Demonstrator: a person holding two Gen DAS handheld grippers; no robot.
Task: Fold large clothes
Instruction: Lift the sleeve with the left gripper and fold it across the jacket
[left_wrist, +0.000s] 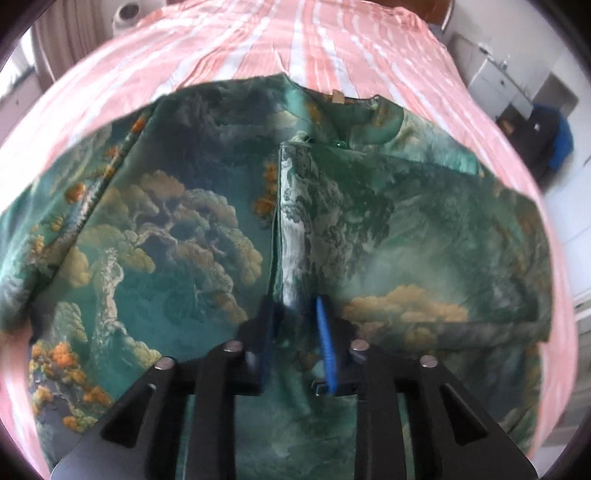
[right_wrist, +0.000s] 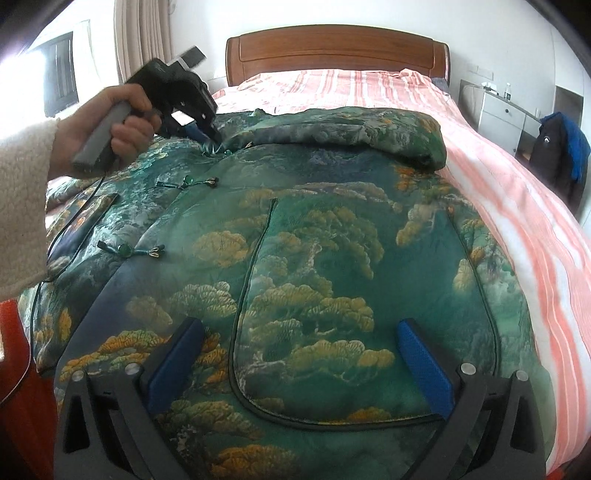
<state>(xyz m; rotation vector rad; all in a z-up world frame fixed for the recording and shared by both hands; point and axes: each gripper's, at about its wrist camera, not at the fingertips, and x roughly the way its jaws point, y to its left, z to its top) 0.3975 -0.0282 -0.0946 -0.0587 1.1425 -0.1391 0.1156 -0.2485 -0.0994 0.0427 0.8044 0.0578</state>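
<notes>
- The green printed garment (right_wrist: 317, 266) lies spread on the bed (right_wrist: 517, 206), over the pink striped sheet. Its long axis runs from the near hem toward the wooden headboard (right_wrist: 338, 48).
- The left gripper (right_wrist: 212, 138) is at the far end, at the collar. Its fingers (left_wrist: 325, 339) stand narrow, on both sides of a raised fold at the front edge. The fold is between them, but if the pads already press it I cannot tell.
- The right gripper (right_wrist: 299, 365) hovers over the near part of the garment. Its fingers are wide open and hold nothing; the cloth is just under them.
- So the left hand (right_wrist: 110, 118) is nearer to the collar and the right one to the hem. I judge the coming fold will turn on this: the collar end must travel along the long axis toward the hem.
</notes>
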